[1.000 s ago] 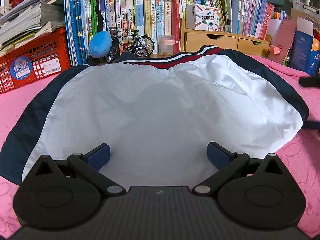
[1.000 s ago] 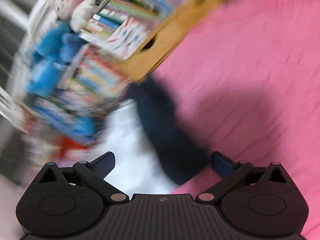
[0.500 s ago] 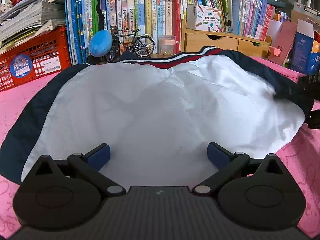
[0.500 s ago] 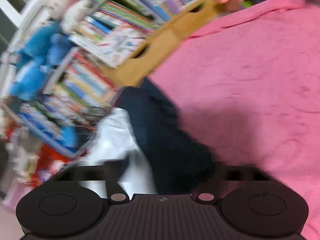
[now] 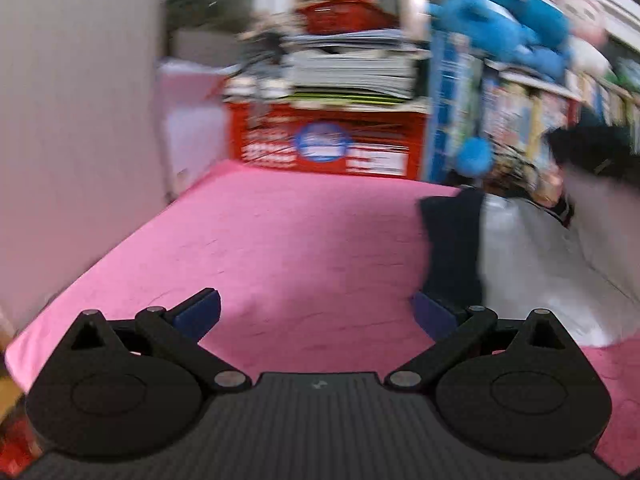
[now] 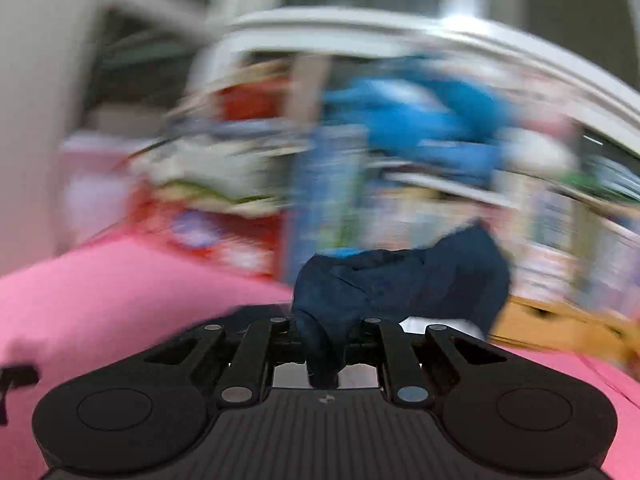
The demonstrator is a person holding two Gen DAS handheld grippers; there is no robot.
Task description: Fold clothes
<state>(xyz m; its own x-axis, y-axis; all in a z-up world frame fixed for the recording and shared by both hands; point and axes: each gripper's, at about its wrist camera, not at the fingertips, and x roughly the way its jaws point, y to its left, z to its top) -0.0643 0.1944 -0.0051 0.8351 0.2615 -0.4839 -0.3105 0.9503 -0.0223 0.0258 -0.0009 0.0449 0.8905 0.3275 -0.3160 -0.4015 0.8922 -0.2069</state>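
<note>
The garment is white point(image 5: 532, 264) with a navy edge point(image 5: 448, 240) and lies on the pink blanket point(image 5: 280, 248), at the right of the left wrist view. Its far right part looks raised, under a blurred dark shape. My left gripper point(image 5: 316, 308) is open over bare blanket, with nothing between its fingers and the navy edge just beyond its right pad. In the right wrist view my right gripper point(image 6: 324, 340) is closing, its jaws nearly together on a bunch of navy fabric point(image 6: 400, 280) that stands up off the blanket. This view is heavily blurred.
A red crate point(image 5: 332, 140) with stacked papers stands at the blanket's far edge. A bookshelf with a blue plush toy point(image 5: 500, 28) is to its right. A pale wall point(image 5: 80, 120) bounds the left side. A wooden drawer unit point(image 6: 560, 324) is at the right.
My left gripper swung left, off the white garment onto bare pink blanket. My right gripper went from wide open to pinched on the navy edge, rolled, and lifted the fabric.
</note>
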